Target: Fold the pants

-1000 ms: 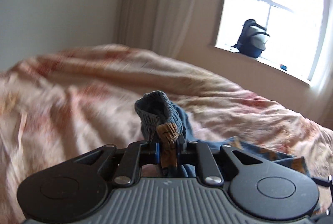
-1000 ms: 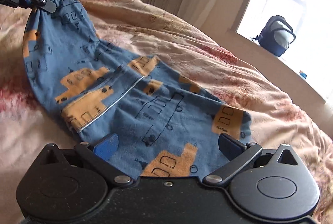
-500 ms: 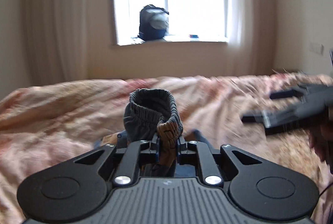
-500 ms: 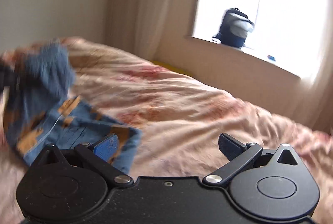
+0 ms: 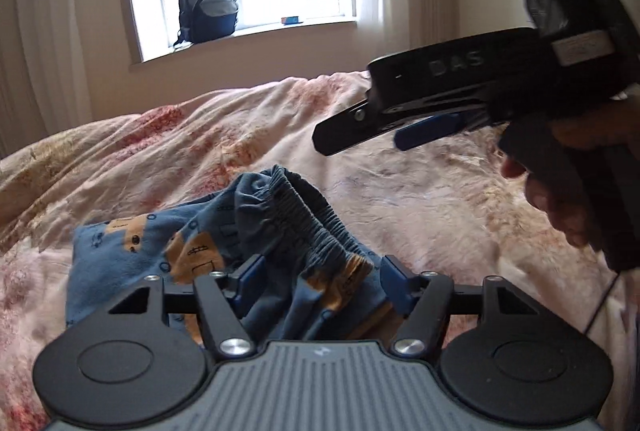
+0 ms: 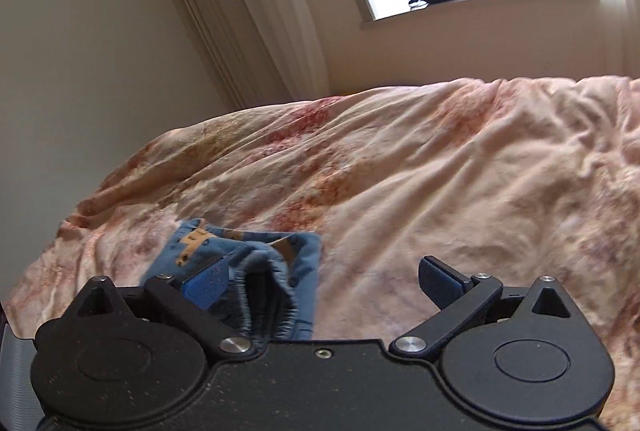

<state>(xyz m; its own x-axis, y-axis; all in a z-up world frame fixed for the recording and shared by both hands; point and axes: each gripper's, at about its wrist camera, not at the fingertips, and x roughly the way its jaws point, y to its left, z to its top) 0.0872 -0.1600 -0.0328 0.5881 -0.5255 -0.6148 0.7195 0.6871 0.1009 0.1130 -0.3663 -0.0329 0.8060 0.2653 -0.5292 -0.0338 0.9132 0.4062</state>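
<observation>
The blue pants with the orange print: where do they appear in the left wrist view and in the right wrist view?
Left wrist view: the blue pants lie low and centre-left on the bedspread, the elastic waistband between the open fingers of the left gripper.
Right wrist view: the pants lie low and left of centre, beside the right gripper, which is open.
Shared landmark: the backpack on the windowsill.
</observation>
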